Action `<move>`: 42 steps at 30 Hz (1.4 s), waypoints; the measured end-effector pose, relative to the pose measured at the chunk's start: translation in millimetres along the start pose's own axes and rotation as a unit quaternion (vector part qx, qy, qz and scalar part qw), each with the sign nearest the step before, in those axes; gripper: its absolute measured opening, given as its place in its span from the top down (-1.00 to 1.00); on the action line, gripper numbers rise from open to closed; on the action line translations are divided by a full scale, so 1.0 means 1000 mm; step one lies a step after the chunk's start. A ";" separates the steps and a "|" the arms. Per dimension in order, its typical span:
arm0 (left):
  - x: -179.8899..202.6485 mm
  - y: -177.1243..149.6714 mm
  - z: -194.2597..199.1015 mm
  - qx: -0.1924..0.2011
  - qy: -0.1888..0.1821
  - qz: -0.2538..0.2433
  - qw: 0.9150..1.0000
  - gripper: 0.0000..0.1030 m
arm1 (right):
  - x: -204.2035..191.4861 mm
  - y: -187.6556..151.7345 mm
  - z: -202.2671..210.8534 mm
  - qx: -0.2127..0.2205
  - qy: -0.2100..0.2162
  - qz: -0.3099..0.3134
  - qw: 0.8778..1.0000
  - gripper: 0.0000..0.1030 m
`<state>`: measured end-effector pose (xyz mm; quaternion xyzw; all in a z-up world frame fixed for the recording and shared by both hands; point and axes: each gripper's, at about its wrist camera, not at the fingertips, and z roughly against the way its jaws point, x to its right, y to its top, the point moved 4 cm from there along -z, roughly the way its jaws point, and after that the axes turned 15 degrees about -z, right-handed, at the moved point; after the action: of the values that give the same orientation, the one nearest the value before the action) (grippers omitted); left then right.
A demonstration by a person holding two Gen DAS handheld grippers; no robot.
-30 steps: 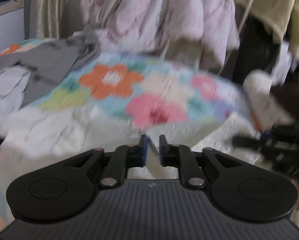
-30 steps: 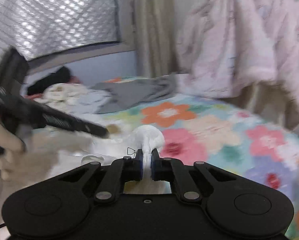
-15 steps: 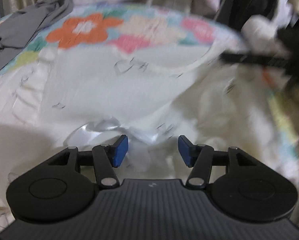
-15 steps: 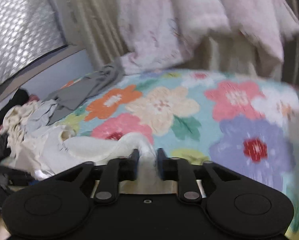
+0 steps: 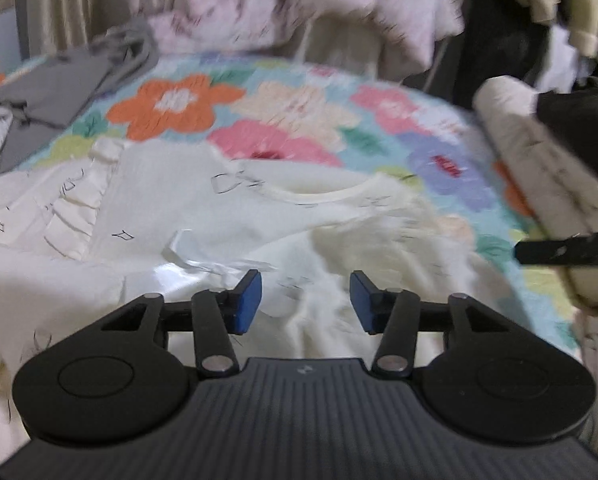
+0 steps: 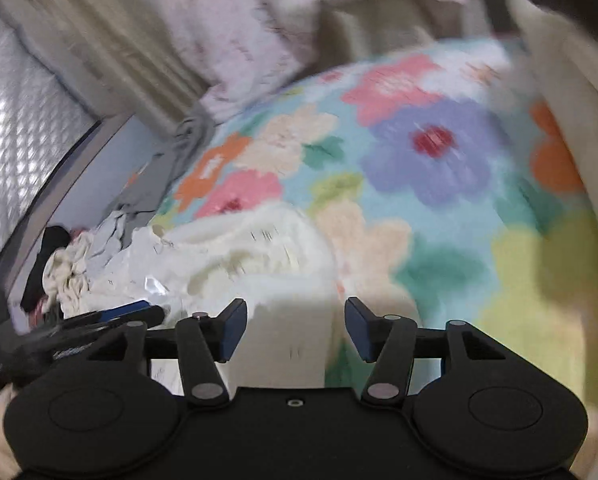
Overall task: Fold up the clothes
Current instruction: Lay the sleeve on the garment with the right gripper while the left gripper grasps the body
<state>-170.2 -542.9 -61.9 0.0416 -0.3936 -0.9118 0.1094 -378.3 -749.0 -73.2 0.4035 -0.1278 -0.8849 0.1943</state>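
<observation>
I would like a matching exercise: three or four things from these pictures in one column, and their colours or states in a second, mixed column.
Things:
1. white garment
2. grey garment
3. blanket
4. left gripper

Descriptions:
A. open, nothing pinched
B. flower pattern in many colours
C. lies at the far left of the bed
D. spread out just ahead of the fingers

Pairs: 1-D, 2-C, 3-B, 4-A

The garment lies on the bedspread — a second garment behind it, left.
</observation>
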 end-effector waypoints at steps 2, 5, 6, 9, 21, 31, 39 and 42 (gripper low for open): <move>0.017 -0.009 0.012 0.004 -0.014 -0.014 1.000 0.08 | 0.005 -0.015 -0.004 -0.023 -0.003 -0.003 1.000 -0.22; 0.044 -0.022 0.028 0.014 -0.039 -0.036 0.998 0.08 | 0.019 -0.025 -0.020 -0.062 0.008 -0.040 0.997 -0.23; 0.052 -0.025 0.032 0.017 -0.045 -0.044 0.998 0.08 | 0.023 -0.025 -0.026 -0.068 0.014 -0.058 0.996 -0.24; 0.072 -0.030 0.039 0.031 -0.076 -0.061 0.995 0.08 | 0.036 -0.025 -0.045 -0.083 0.033 -0.112 0.990 -0.24; 0.100 -0.040 0.023 0.010 -0.115 -0.080 0.990 0.01 | -0.037 -0.005 0.035 0.097 0.052 0.104 0.988 0.92; 0.128 -0.027 0.003 -0.001 -0.126 -0.111 0.986 -0.19 | -0.013 0.036 0.020 0.126 -0.057 0.167 0.976 0.93; 0.130 -0.029 -0.002 -0.027 -0.135 -0.108 0.985 0.35 | 0.014 0.034 0.002 0.091 -0.105 0.127 0.982 0.78; 0.122 -0.036 -0.014 -0.053 -0.135 -0.064 0.987 0.45 | 0.019 0.015 0.026 0.088 -0.125 0.132 0.979 -0.18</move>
<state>-292.2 -557.5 -96.5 -0.0626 -0.3524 -0.9337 -0.0012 -405.7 -769.2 -63.6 0.2845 -0.2810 -0.8801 0.2559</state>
